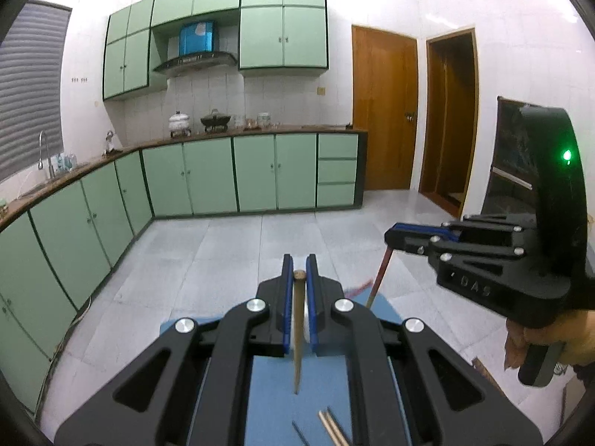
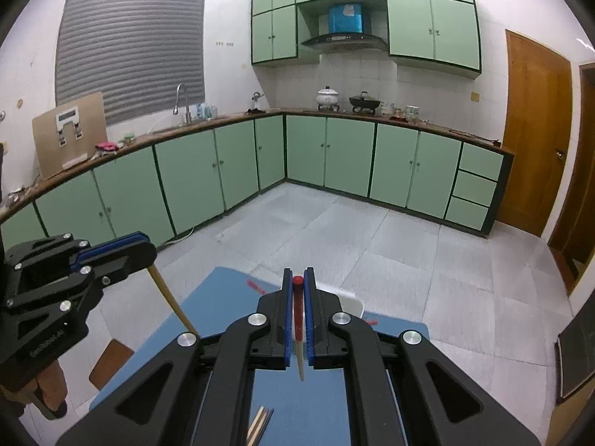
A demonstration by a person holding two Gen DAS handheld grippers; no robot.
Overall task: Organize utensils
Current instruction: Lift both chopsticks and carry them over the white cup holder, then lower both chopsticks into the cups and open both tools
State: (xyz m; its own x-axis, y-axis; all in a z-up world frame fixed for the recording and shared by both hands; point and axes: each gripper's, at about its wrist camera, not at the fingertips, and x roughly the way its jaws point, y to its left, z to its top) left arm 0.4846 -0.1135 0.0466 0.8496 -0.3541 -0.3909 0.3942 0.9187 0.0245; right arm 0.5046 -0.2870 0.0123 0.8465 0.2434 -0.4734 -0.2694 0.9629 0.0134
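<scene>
One wooden chopstick (image 1: pixel 298 330) is clamped upright in the left gripper (image 1: pixel 299 271), one red-topped chopstick (image 2: pixel 298 319) in the right gripper (image 2: pixel 298 282), presumably for sorting, spare sticks (image 1: pixel 333 427) beneath.

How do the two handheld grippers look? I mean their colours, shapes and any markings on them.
Both are matte black plastic with cut-out linkage arms joined by round silver bolts. Each narrow finger has a blue pad on its inner face. The right gripper has a curved black housing with a green light, a grey-green handle and embossed letters that are hard to read. The left gripper carries small white lettering, also unclear.
</scene>
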